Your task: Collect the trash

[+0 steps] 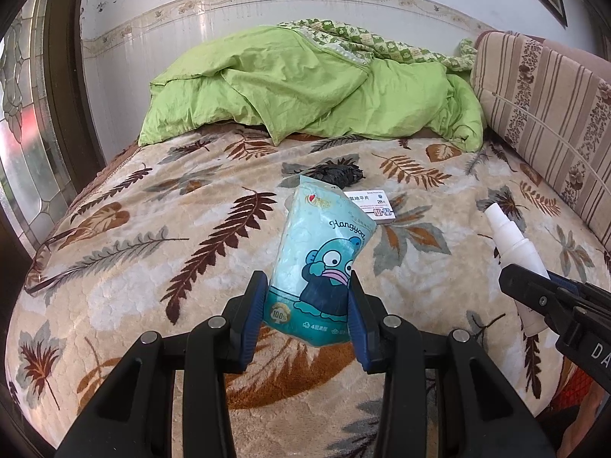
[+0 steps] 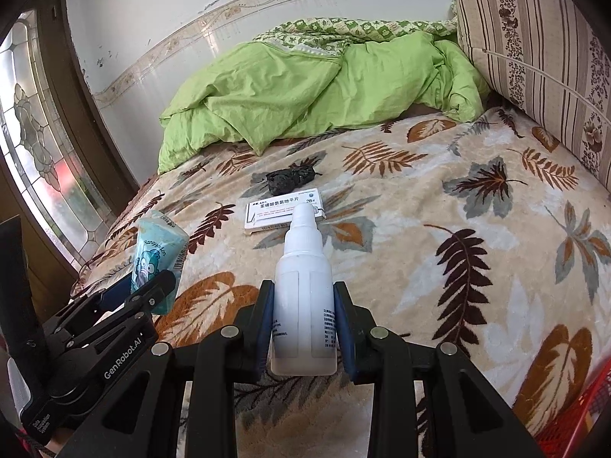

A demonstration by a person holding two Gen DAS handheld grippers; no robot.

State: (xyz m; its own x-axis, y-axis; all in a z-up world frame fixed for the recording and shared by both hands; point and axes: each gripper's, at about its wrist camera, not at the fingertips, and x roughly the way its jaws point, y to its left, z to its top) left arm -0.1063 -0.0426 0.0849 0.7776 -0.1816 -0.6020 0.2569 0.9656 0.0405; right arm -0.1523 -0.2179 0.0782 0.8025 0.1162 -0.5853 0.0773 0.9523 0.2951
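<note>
My left gripper [image 1: 307, 290] is shut on a pale blue tissue pack [image 1: 319, 252] with a cartoon fish on it, held above the leaf-patterned bed blanket [image 1: 152, 236]. The same tissue pack [image 2: 158, 255] and left gripper [image 2: 147, 288] show at the left of the right wrist view. A white spray bottle [image 2: 303, 290] sits upright between the blue pads of my right gripper [image 2: 304, 305], which is shut on it. From the left wrist view, that spray bottle [image 1: 515, 252] and the right gripper [image 1: 532, 292] are at the right edge. On the blanket lie a white medicine box [image 2: 284, 212] and a crumpled black bag [image 2: 292, 179].
A rumpled green quilt [image 1: 305, 91] covers the far end of the bed. A striped cushion [image 1: 546, 110] lines the right side. A dark-framed patterned glass door [image 2: 42, 160] stands at the left. Something red and meshed [image 2: 584, 412] shows at the lower right corner.
</note>
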